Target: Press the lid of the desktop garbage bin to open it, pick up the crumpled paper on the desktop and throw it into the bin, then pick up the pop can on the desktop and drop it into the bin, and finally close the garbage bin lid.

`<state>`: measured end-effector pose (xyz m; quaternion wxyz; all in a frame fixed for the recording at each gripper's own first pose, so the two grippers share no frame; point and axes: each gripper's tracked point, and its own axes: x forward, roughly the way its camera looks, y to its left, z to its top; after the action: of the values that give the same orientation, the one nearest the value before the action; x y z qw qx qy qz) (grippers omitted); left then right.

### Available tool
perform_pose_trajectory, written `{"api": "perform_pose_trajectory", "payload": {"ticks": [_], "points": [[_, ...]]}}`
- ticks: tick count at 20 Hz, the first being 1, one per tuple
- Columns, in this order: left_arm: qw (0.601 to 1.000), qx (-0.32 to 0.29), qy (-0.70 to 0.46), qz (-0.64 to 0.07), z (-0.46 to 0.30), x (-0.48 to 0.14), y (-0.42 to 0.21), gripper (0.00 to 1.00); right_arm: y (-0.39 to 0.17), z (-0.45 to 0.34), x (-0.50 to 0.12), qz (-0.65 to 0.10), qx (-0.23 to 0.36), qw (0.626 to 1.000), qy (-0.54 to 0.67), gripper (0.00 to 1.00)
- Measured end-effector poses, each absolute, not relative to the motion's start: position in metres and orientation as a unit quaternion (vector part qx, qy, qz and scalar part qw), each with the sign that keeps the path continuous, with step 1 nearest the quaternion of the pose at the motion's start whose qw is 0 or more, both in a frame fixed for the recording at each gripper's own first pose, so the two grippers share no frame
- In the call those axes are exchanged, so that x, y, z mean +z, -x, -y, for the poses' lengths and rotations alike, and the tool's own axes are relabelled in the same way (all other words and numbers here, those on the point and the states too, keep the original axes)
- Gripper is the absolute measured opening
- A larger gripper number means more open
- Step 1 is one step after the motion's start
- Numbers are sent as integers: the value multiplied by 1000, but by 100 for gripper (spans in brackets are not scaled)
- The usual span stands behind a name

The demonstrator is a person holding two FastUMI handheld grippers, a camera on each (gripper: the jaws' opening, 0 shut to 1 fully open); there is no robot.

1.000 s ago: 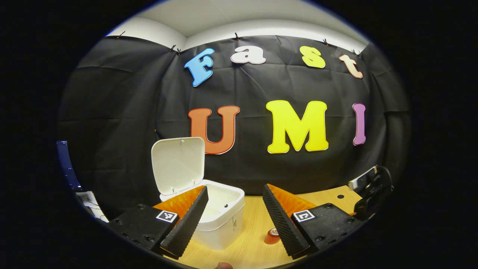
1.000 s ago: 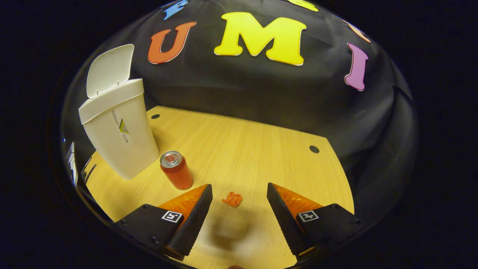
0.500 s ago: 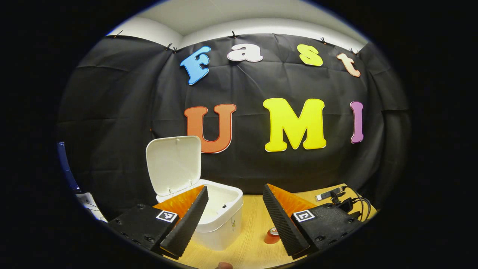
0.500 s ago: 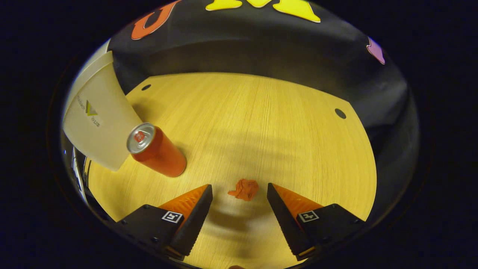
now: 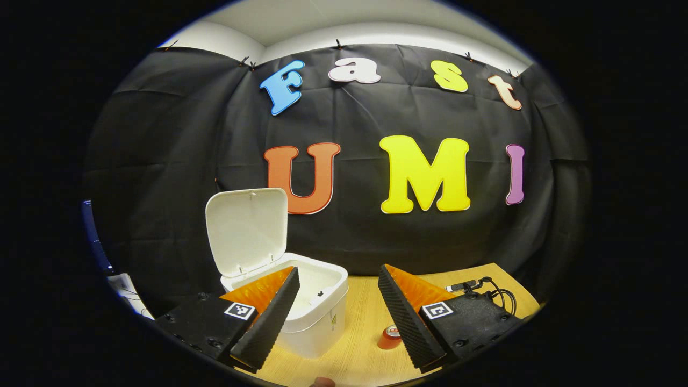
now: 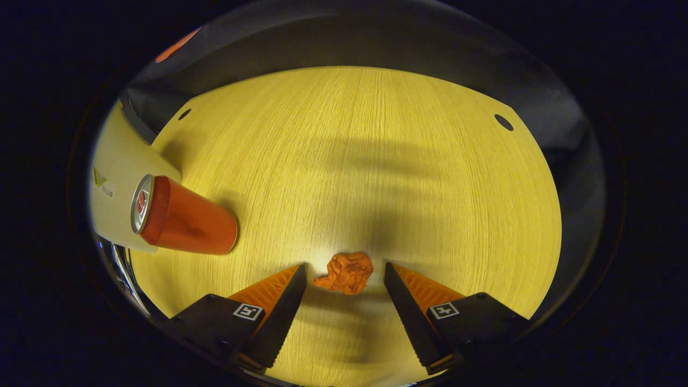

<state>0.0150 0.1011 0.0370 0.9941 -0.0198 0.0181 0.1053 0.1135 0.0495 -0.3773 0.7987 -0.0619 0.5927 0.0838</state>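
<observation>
The white desktop bin (image 5: 317, 317) stands on the wooden desk with its lid (image 5: 246, 228) raised upright at the back. My left gripper (image 5: 336, 277) hangs open just in front of it, above the desk. A red pop can (image 5: 388, 338) stands low between its fingers, farther off. In the right gripper view, the crumpled orange paper (image 6: 345, 272) lies on the desk right between the tips of my open right gripper (image 6: 344, 271). The pop can (image 6: 183, 216) stands to the left, beside the bin's wall (image 6: 115, 177).
A black cable and a small stick-like device (image 5: 475, 285) lie on the desk at the right in the left gripper view. The wooden desk (image 6: 376, 161) has two small round holes near its far corners, and the black cloth wall closes the back.
My right gripper has come down and forward over the desk, so the crumpled paper now sits between its fingertips. The left gripper has drifted only slightly; the bin lid stays up.
</observation>
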Motion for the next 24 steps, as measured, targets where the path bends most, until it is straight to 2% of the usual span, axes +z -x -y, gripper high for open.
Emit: {"api": "perform_pose_trajectory", "payload": {"ticks": [1, 3, 4, 5, 6, 8, 14, 15, 16, 17, 18, 24], "points": [[994, 107, 19, -18, -102, 37, -15, 96, -117, -49, -378, -588, 84, 801, 66, 89], [994, 107, 19, -20, -102, 37, -15, 96, -115, -46, -383, -590, 85, 800, 71, 69], [994, 108, 19, -22, -102, 36, -14, 96, -117, -43, -373, -589, 78, 801, 71, 68], [994, 108, 19, -22, -102, 35, -13, 96, -116, -38, -377, -590, 79, 801, 73, 40], [994, 109, 17, -24, -103, 34, -13, 96, -115, -36, -376, -591, 83, 799, 76, 39], [993, 111, 15, -27, -104, 32, -12, 96, -116, -31, -371, -581, 71, 807, 85, 28], [993, 113, 20, -31, -107, 30, -9, 96, -119, -34, -319, -525, 87, 845, 58, 27], [993, 114, 21, -31, -107, 29, -8, 96, -121, -36, -305, -507, 89, 856, 54, 24], [993, 114, 20, -32, -108, 28, -7, 96, -126, -39, -287, -485, 92, 868, 51, 27], [993, 114, 20, -34, -109, 27, -6, 96, -128, -43, -269, -463, 95, 880, 46, 24], [993, 113, 20, -34, -110, 27, -5, 96, -134, -47, -251, -439, 101, 892, 40, 27], [993, 110, 13, -35, -112, 25, 4, 96, -158, -101, -104, -256, 158, 953, 23, 27]]}}
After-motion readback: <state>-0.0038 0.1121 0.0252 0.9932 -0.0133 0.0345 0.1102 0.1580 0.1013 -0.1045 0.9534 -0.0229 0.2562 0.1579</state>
